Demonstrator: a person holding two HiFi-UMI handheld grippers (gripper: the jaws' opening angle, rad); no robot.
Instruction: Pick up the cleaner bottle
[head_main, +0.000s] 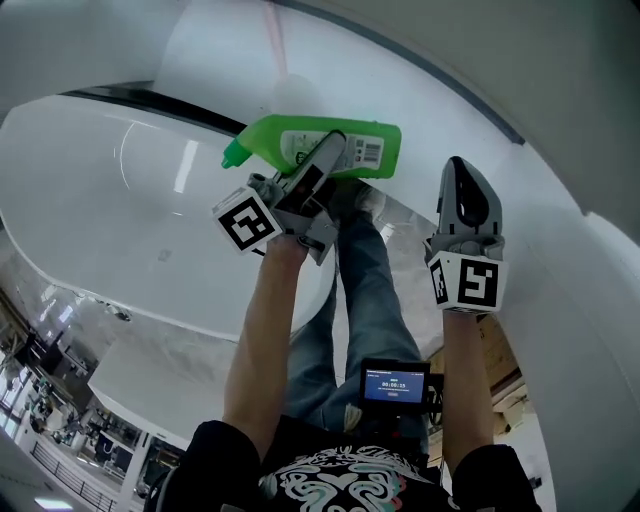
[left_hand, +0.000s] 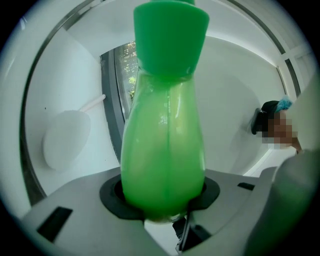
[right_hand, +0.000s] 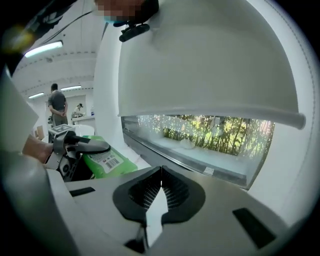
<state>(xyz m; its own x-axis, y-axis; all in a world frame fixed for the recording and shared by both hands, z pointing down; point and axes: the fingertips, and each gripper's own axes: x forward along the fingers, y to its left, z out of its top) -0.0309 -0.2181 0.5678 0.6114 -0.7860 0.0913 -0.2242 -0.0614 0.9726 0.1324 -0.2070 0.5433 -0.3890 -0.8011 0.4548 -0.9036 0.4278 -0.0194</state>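
Note:
The green cleaner bottle (head_main: 270, 135) lies sideways in the air in the head view, its cap (head_main: 233, 155) pointing left. My left gripper (head_main: 332, 150) is shut on its body, one finger lying across the white label. In the left gripper view the bottle (left_hand: 162, 145) fills the middle with the cap on top, and both dark pads of the left gripper (left_hand: 162, 197) press on its sides. My right gripper (head_main: 460, 170) hangs to the right of the bottle, apart from it. Its jaws (right_hand: 159, 192) are shut with nothing between them. The right gripper view shows the bottle (right_hand: 107, 162) at lower left.
A large white curved shell (head_main: 150, 200) surrounds the scene. A white round paddle (left_hand: 65, 140) rests against its wall. A window strip with green plants (right_hand: 210, 132) runs behind. The person's jeans-clad legs (head_main: 370, 290) and a small screen (head_main: 393, 383) are below. A person (right_hand: 56, 102) stands far off.

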